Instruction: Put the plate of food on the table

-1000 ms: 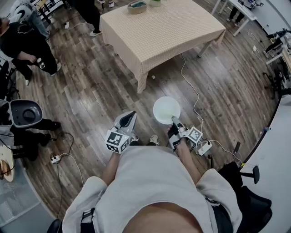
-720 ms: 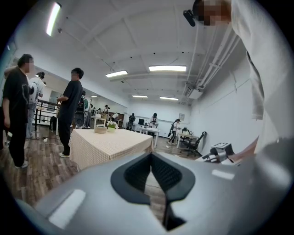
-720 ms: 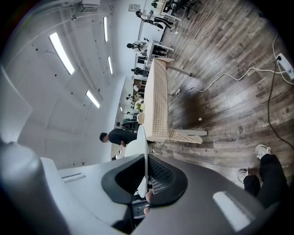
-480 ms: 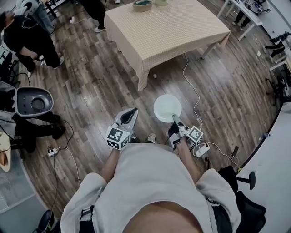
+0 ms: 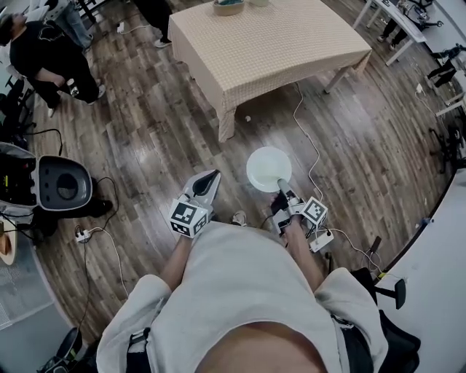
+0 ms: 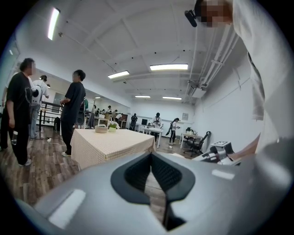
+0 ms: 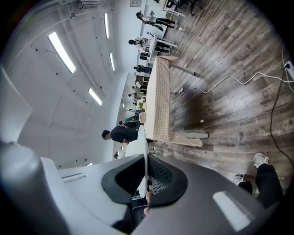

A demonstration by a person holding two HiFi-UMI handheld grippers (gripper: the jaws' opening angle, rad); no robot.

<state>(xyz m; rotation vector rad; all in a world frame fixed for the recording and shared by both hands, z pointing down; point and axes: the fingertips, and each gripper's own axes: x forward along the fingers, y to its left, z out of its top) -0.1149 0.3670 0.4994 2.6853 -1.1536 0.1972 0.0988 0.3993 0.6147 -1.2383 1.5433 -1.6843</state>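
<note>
Right gripper (image 5: 281,185) is clamped on the near rim of the white plate (image 5: 269,167). The plate hangs over the floor at frame centre, well short of the table (image 5: 291,51) at the top. Left gripper (image 5: 210,179) has jaws together, empty. A single-edge grip will likely droop, so carry it level and set it on bare cloth at the near edge. White cable (image 5: 312,146) crosses the path. Bowl (image 5: 228,7) sits at the far edge; people (image 5: 44,55) upper left, off route.
</note>
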